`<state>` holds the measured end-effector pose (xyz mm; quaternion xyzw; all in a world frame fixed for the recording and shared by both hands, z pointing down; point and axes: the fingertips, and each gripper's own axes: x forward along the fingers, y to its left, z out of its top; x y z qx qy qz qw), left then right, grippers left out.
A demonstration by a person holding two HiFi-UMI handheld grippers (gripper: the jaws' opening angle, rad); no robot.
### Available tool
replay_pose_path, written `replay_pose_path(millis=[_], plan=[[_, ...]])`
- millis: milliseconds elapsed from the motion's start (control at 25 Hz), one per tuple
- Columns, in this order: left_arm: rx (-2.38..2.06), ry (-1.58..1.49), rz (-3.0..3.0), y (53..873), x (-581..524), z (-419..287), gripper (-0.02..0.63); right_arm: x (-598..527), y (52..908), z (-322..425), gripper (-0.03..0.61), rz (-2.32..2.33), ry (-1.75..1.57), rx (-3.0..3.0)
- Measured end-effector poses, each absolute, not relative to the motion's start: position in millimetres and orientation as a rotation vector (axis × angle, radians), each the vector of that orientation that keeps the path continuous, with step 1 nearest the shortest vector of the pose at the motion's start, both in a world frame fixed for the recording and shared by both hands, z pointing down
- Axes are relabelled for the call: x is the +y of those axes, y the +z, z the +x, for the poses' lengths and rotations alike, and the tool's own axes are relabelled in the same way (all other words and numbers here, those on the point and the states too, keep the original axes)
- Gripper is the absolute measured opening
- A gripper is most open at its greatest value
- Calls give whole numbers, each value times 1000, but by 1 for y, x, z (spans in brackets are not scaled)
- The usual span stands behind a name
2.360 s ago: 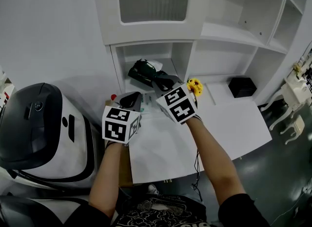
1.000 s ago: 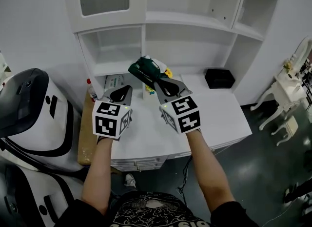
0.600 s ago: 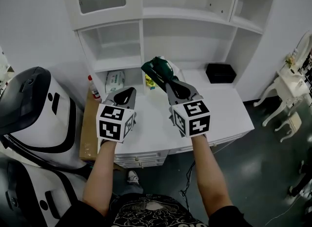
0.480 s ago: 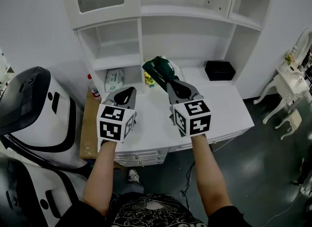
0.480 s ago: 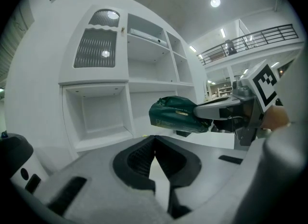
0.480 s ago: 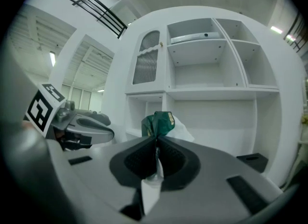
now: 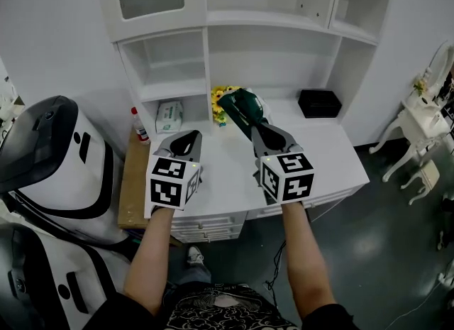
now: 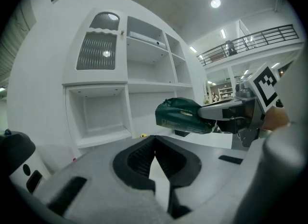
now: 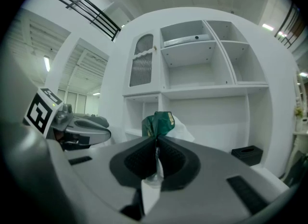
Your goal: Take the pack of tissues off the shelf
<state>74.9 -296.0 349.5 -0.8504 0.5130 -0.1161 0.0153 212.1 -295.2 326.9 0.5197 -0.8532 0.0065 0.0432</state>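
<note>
The right gripper [image 9: 156, 143] has its jaws pinched tight on the thin end of the pack of tissues [image 9: 157, 122]. The green pack sticks out just past the jaw tips. It is up in the air and rests on nothing.

Under the gripper is the white table [image 7: 326, 155]. Ahead of the gripper is the shelf [image 7: 177, 93], and the pack is not inside it. Some yellow flowers [image 7: 220, 99] sit just beside the pack.

The left gripper [image 8: 154, 146] is off to the side, with its jaws closed on nothing.

I think the pack is off the shelf, so this is the carrying part. Next it likely needs to come down softly onto a bare spot of the table. Then the jaws can let go.
</note>
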Motion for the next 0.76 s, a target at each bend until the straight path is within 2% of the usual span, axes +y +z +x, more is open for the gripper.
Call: replay_pose_path(millis=[760], plan=[[1612, -328, -2623, 342, -279, 68, 5, -277, 329, 203, 20, 1567, -3, -2605]])
